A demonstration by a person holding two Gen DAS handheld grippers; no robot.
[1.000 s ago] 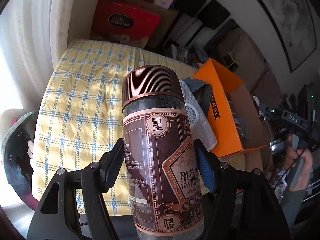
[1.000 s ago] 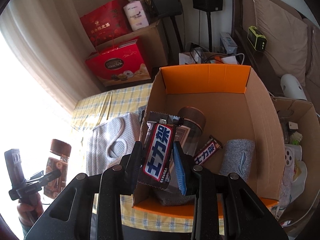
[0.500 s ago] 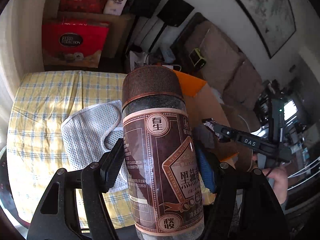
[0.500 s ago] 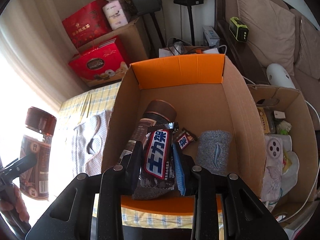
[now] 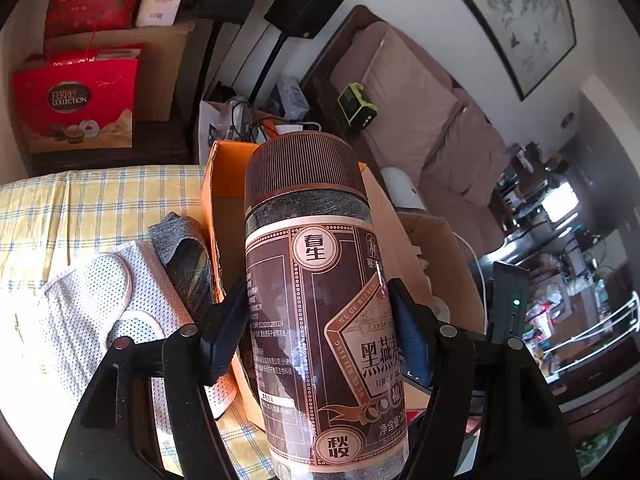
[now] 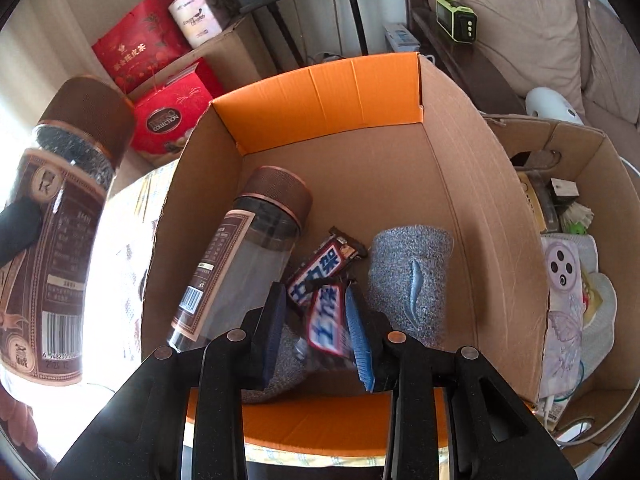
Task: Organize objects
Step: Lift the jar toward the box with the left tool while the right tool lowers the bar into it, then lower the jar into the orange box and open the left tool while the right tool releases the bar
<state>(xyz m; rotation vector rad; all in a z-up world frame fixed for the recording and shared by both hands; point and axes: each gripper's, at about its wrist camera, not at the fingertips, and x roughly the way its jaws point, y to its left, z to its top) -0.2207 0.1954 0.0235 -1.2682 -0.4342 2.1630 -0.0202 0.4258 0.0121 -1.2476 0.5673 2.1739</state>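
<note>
My left gripper (image 5: 316,316) is shut on a tall brown-labelled jar (image 5: 320,300) with a ribbed brown cap, held upright beside the orange-flapped cardboard box (image 5: 224,216). The jar also shows at the left of the right wrist view (image 6: 52,220). My right gripper (image 6: 316,320) is shut on a Snickers bar (image 6: 326,324) and holds it inside the box (image 6: 320,92). On the box floor lie a second jar (image 6: 244,256), another Snickers bar (image 6: 320,268) and a grey rolled cloth (image 6: 408,272).
A white mesh cloth (image 5: 92,312) and a grey strap (image 5: 184,256) lie on the yellow checked tablecloth (image 5: 80,208) left of the box. A second cardboard box (image 6: 568,264) of odds and ends stands to the right. Red gift boxes (image 5: 76,96) and a sofa (image 5: 432,120) stand behind.
The left gripper has carried the jar right, up against the box. The right gripper has lowered the Snickers bar deeper into the box.
</note>
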